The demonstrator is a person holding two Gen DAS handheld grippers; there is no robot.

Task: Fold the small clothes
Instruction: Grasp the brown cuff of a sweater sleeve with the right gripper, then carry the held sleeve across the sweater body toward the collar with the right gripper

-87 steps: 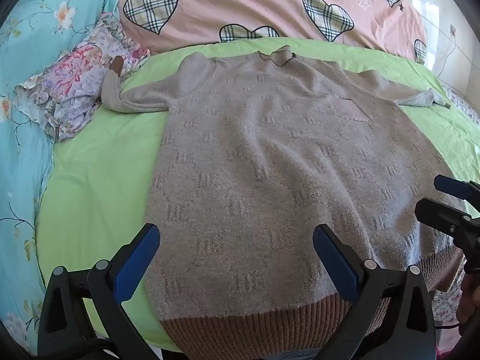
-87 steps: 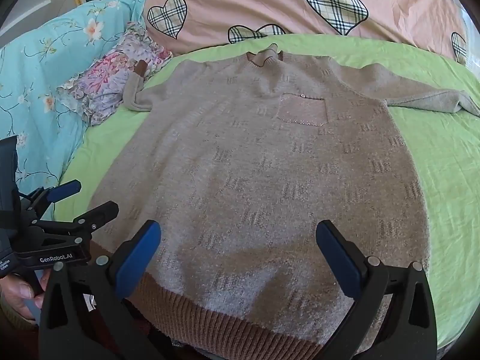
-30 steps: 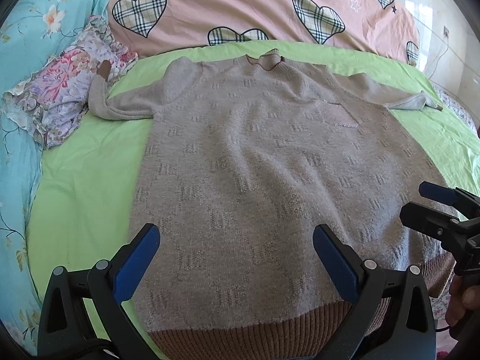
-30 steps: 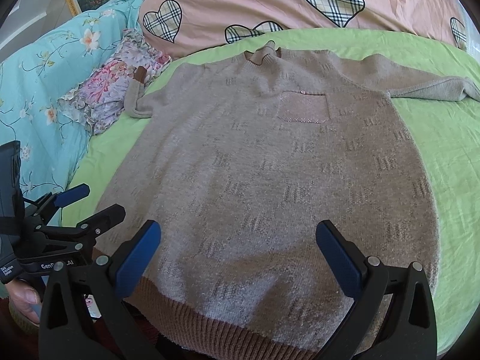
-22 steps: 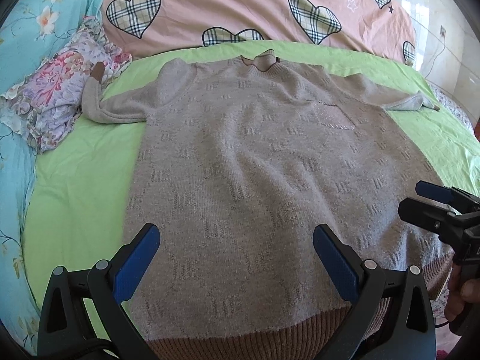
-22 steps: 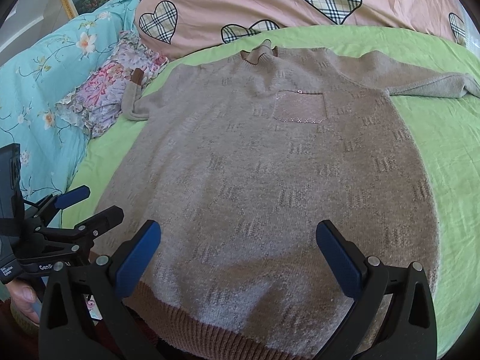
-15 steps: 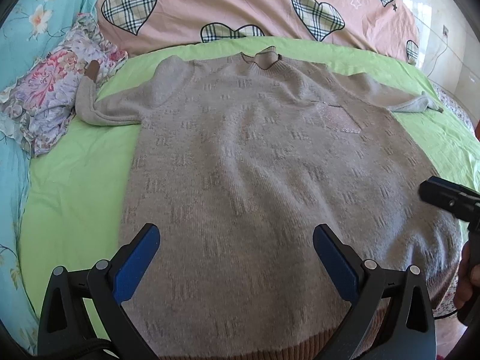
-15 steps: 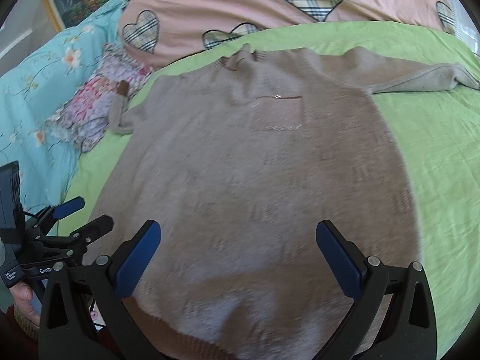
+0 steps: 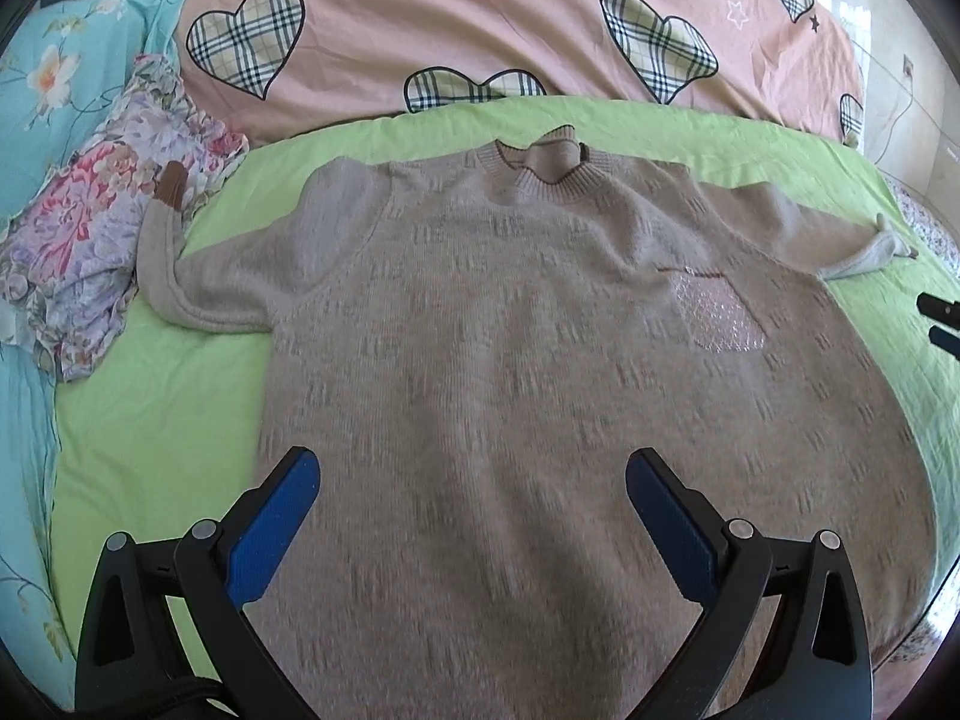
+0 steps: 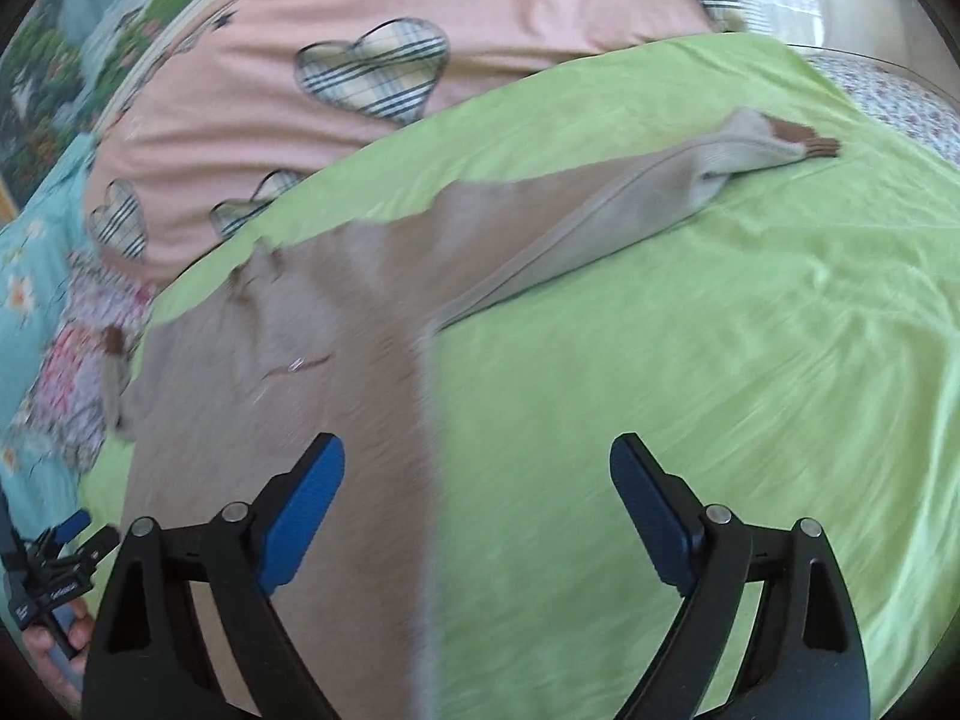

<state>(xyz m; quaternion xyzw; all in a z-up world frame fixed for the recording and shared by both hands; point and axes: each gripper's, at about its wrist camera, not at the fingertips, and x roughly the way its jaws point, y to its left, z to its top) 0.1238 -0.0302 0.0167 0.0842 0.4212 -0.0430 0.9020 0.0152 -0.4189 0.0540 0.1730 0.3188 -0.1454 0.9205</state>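
A grey-beige knit sweater lies flat, front up, on the green sheet, with its collar at the far end and a sparkly pocket. Its left sleeve bends up onto a floral cloth. My left gripper hovers open over the sweater's body, holding nothing. My right gripper is open with its jaws closing, above the sweater's right side edge and bare sheet. The right sleeve stretches away to its brown cuff.
A pink quilt with plaid hearts runs along the far side. A floral cloth and teal flowered bedding lie at the left. Bare green sheet spreads right of the sweater. A hand holds the left gripper.
My right gripper swung right and rolled, from over the sweater's hem to its right side and sleeve. My left gripper moved forward over the body; the hem has left its view.
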